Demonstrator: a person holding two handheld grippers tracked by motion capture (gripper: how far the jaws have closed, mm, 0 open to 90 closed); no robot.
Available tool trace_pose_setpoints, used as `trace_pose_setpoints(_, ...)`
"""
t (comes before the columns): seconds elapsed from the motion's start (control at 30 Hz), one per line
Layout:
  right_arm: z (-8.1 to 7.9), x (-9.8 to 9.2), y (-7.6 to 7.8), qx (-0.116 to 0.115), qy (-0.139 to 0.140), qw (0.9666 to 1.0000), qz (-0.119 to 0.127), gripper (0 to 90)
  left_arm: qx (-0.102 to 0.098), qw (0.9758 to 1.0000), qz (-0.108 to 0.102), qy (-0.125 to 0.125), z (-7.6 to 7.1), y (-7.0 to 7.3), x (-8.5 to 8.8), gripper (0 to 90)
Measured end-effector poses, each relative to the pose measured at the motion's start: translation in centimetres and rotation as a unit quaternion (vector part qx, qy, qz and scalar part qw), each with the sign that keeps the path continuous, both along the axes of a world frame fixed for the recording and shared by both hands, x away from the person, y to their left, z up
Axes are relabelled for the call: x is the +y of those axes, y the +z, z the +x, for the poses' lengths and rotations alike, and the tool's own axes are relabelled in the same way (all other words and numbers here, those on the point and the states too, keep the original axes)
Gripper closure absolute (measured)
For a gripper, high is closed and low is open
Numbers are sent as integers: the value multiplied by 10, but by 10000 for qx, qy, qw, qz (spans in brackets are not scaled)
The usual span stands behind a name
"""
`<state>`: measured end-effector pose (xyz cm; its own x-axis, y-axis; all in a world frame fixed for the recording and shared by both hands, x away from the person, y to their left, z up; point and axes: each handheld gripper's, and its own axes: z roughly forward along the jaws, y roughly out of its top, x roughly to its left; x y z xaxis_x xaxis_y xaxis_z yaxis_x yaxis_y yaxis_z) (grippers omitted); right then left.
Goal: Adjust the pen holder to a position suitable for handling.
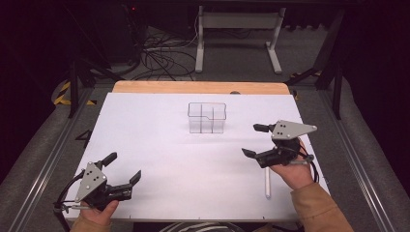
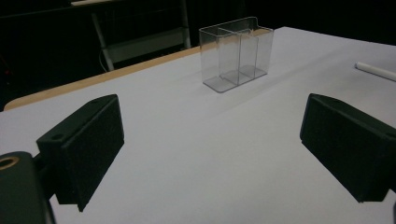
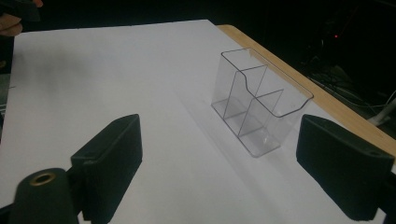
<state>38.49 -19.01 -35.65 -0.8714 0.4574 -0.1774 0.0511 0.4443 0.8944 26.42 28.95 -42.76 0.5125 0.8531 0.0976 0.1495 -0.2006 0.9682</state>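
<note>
From above, the clear organizer (image 1: 207, 117) stood mid-desk (image 1: 159, 145), and a white pen (image 1: 267, 182) lay just beside the right hand-held gripper (image 1: 255, 140), whose jaws were spread and empty. In the left gripper view, the left hand-held gripper (image 2: 210, 154) was spread, idle, facing the organizer (image 2: 237, 53). In the right gripper view, that gripper (image 3: 219, 172) pointed at the organizer (image 3: 261, 100), likely lining up.

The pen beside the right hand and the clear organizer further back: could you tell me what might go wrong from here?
1. The pen lies flat near the table's front edge, partly under the right hand; a nudge could roll it off.
2. The right gripper, jaws open and empty, is above the sheet, so it would need to come back down for the pen.
3. The organizer is light-looking and clear, with narrow compartments; a pen dropped in at a tilt might tip or shift it.
</note>
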Motion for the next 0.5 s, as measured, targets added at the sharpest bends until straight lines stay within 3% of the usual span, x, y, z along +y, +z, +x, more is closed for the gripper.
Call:
trace_pose_setpoints(0.33,23,25,7,44,170,9992,-358,214,2,10000,11,47,-3,-1,2,72)
trace_pose_setpoints(0.43,31,36,8,-28,238,9979,-601,231,13,10000,30,39,-3,-1,1,73)
trace_pose_setpoints(0.5,36,40,7,-54,279,9976,-628,240,12,10000,32,34,-3,-1,1,73)
